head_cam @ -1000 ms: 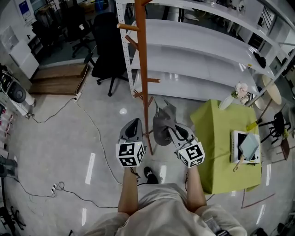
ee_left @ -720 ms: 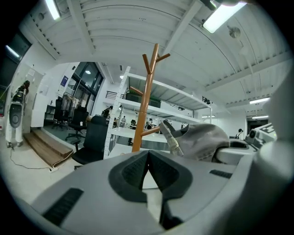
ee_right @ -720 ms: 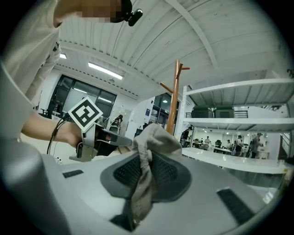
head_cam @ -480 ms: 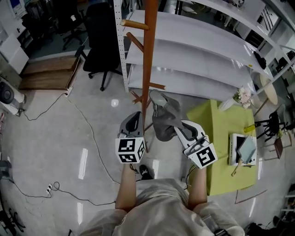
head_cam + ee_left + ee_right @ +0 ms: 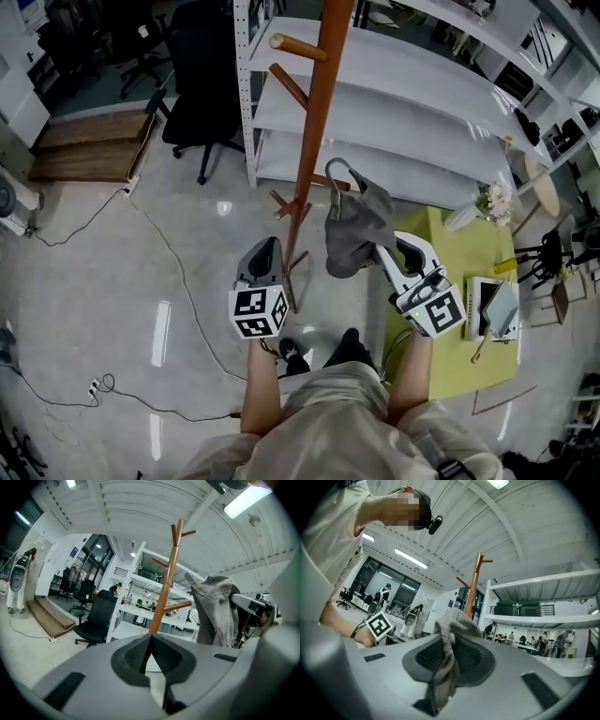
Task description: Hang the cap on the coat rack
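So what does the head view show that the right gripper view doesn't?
Head view only: the green table and the wooden floor platform. Right gripper view only: the right tool with its jaws closed on the grey cap, plus ceiling lights. Both: the coat rack, the cap and the left tool.

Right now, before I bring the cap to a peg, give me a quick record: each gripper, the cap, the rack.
left gripper: jaws together, nothing between them
right gripper: jaws shut on the cap's fabric
cap: grey, hanging from the right jaws, just right of the pole in the head view, on no peg
coat rack: wooden pole, upright
pegs: the upper ones on the pole's left side are bare
task: cap not yet hung
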